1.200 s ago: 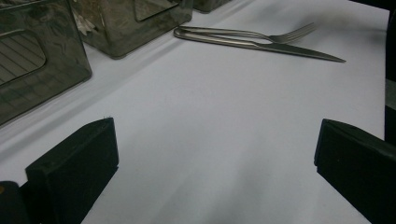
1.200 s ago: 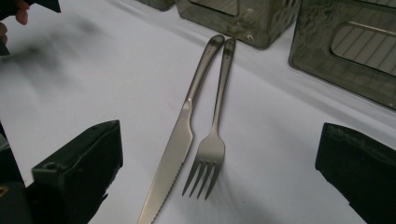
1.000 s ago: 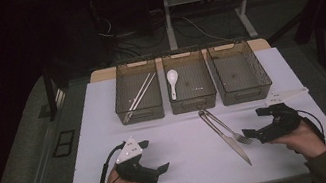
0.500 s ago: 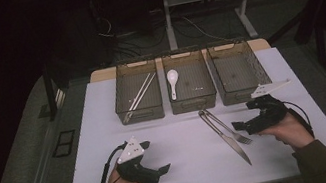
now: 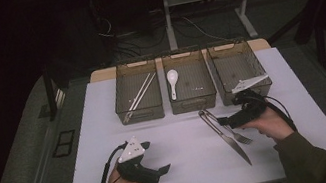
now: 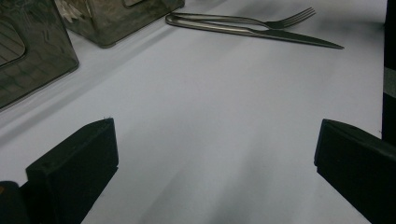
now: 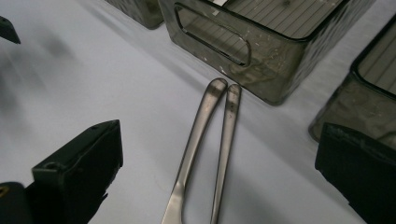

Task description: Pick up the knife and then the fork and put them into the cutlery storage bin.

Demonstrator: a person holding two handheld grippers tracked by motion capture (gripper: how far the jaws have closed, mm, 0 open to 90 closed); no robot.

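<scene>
A steel knife (image 5: 226, 138) and a fork (image 5: 235, 131) lie side by side on the white table (image 5: 185, 143), handles toward the bins. My right gripper (image 5: 229, 112) hovers at their handle end with its jaws open. In the right gripper view both handles, the knife (image 7: 198, 126) and the fork (image 7: 226, 135), lie between the open jaws of the right gripper (image 7: 219, 135). My left gripper (image 5: 156, 156) rests open near the front left. From the left gripper (image 6: 215, 135) the fork (image 6: 261, 21) and the knife (image 6: 280, 38) lie far ahead.
Three smoky plastic bins stand in a row at the back. The left bin (image 5: 123, 109) holds chopsticks (image 5: 141, 95), the middle bin (image 5: 193, 102) holds a white spoon (image 5: 172, 80), and the right bin (image 5: 218, 84) has nothing in it.
My right gripper has moved back and left from the knife's front end to the handle ends near the bins. The left gripper has stayed put.
</scene>
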